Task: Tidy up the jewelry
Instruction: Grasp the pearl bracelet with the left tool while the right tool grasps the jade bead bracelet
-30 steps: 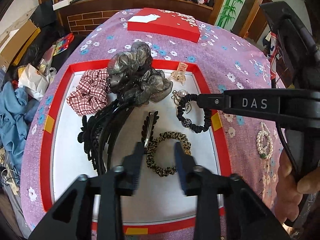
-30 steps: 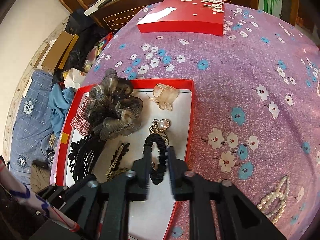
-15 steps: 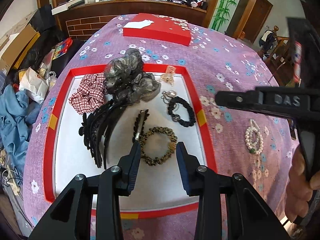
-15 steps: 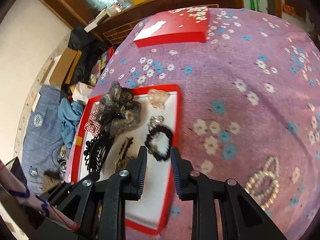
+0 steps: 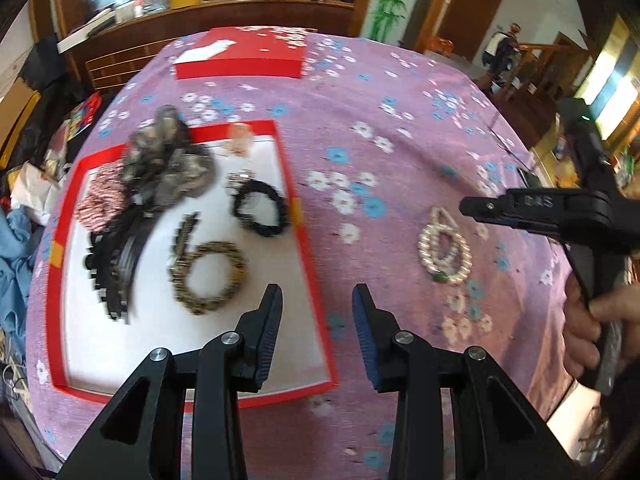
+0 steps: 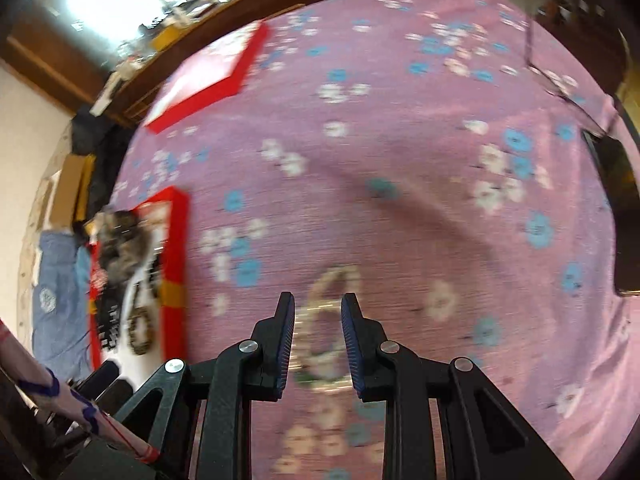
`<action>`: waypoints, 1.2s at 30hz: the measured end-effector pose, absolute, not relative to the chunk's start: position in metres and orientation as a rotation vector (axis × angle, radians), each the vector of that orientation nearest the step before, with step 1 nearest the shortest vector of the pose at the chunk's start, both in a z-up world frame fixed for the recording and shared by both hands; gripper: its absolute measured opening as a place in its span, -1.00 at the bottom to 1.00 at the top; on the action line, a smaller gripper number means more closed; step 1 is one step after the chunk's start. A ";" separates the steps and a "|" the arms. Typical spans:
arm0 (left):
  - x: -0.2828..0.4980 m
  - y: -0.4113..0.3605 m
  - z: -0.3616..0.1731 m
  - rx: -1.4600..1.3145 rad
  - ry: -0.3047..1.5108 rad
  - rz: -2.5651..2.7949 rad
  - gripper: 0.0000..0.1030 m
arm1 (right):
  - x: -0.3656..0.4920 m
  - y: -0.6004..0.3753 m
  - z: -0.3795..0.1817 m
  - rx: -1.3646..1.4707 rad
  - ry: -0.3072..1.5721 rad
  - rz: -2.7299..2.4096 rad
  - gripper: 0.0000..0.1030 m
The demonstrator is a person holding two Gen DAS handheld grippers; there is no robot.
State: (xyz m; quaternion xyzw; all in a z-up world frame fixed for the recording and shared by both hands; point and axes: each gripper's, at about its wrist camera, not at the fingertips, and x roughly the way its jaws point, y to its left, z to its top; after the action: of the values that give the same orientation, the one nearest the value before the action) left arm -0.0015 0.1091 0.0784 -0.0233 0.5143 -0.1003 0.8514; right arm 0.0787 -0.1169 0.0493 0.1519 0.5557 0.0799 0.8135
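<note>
change: right hand-held gripper (image 6: 318, 344) now off the red-rimmed white tray (image 5: 316, 300), black beaded hair tie (image 5: 260, 212) left inside | now: spread, empty, over white pearl bracelet (image 6: 326, 320) on purple floral tabletop (image 6: 400, 160), tray at 9 o'clock | left hand-held gripper (image 5: 318, 320): spread, empty | next: likely pearls

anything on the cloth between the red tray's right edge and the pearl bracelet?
No objects. In the left wrist view, only bare flowered purple cloth runs from the red tray rim to the pearl bracelet.
</note>
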 end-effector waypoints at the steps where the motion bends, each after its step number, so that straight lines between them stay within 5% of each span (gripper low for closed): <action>1: -0.002 0.104 0.078 -0.044 1.085 -0.219 -0.33 | 0.080 -0.121 0.047 0.330 1.194 0.166 -0.50; 10: -0.013 0.083 0.074 -0.018 1.103 -0.236 -0.33 | 0.095 -0.122 0.027 0.295 1.247 0.166 -0.53; 17: -0.015 0.077 0.067 -0.020 1.127 -0.238 -0.32 | 0.099 -0.105 0.020 0.135 1.251 0.143 -0.90; 36: 0.053 -0.006 0.024 0.052 1.241 -0.350 -0.32 | 0.036 -0.213 0.022 0.191 1.251 -0.002 -0.90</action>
State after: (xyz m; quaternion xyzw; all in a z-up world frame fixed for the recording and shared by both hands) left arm 0.0530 -0.0060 0.0239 0.0242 0.5785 -0.1631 0.7988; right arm 0.0360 -0.2131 0.0218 0.0892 0.5845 -0.0009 0.8065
